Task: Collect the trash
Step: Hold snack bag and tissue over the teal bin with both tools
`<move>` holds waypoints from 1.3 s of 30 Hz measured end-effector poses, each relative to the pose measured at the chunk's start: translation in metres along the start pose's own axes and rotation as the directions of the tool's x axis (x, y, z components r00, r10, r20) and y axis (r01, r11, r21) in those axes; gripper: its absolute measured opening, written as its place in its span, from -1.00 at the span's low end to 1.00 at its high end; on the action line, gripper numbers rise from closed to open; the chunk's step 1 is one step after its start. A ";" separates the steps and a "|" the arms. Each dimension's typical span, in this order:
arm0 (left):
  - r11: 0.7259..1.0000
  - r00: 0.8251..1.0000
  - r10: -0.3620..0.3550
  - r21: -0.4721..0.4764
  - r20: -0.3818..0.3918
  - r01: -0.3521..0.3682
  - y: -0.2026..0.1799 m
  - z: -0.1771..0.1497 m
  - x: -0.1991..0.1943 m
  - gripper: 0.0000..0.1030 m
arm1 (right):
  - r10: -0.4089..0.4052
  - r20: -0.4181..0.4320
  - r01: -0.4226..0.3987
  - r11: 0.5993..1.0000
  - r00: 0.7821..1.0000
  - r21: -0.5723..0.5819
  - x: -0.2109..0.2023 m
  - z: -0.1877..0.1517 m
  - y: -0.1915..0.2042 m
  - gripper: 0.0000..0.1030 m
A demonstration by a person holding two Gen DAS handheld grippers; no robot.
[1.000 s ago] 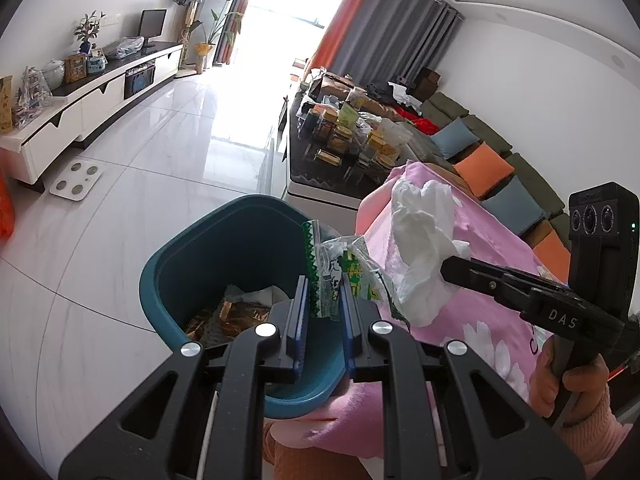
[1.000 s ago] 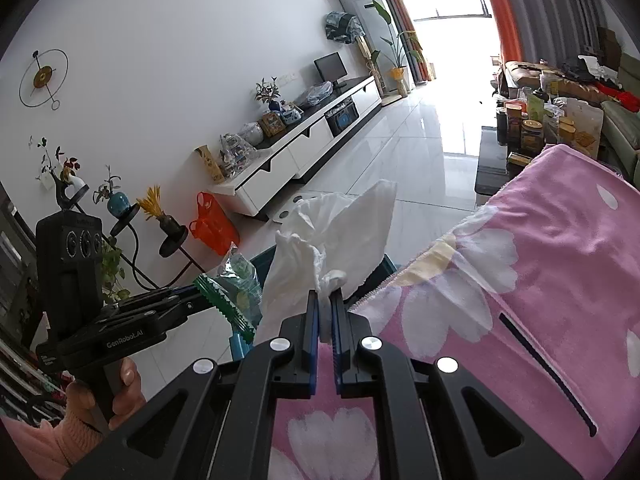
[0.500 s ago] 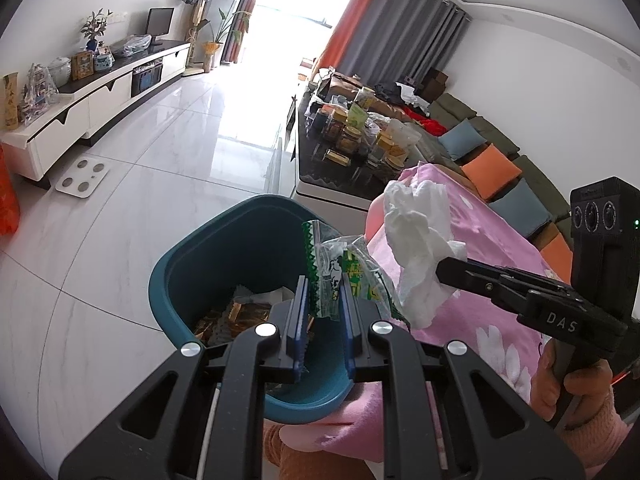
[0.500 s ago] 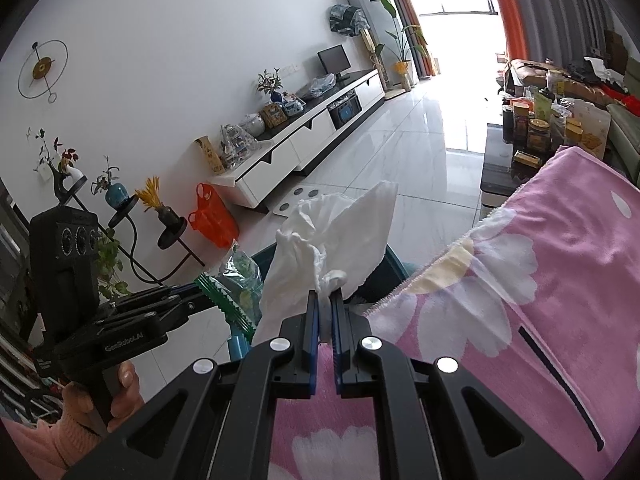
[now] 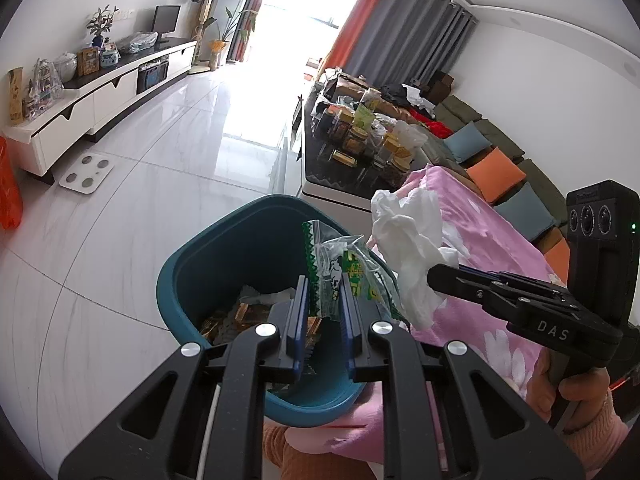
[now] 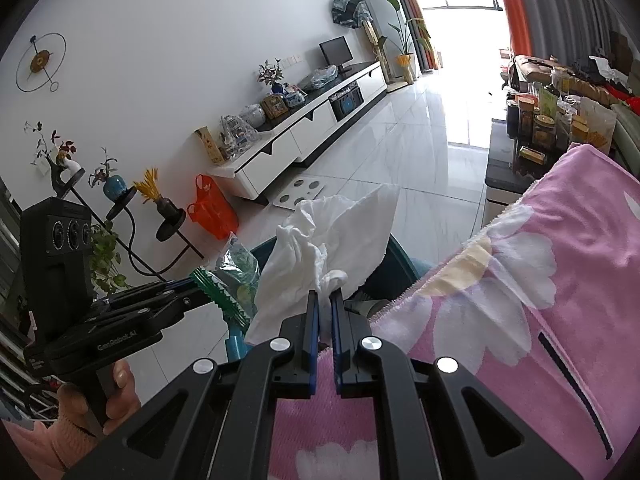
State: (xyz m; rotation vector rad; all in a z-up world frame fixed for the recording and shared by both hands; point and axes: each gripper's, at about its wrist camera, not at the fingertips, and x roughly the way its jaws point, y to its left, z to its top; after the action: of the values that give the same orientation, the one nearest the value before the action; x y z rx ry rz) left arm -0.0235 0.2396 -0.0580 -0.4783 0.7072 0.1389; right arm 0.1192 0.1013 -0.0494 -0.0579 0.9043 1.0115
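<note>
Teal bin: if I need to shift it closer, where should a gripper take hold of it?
Probably the teal bin's rim, on its floor side. It stands open-topped with a thin wall the jaws can straddle from above. The pink blanket crowds the other side. Both grippers are full, so drop the trash first.

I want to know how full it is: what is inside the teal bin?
The teal bin holds brown-gold wrappers and a pale crumpled scrap at the bottom. The left gripper and its green snack wrapper cover the near right part, so the rest is hidden.
</note>
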 end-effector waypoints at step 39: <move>0.998 0.997 0.066 -0.020 -0.039 -0.067 0.007 -0.006 0.029 -0.69 | -0.029 -0.109 0.026 0.999 0.994 -0.027 0.044 -0.001 0.014 -0.89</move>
State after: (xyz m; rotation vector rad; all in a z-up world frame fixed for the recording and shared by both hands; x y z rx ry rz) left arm -0.0070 0.2421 -0.0833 -0.4785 0.7602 0.2006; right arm 0.1179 0.1393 -0.0747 -0.1480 0.9881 1.0019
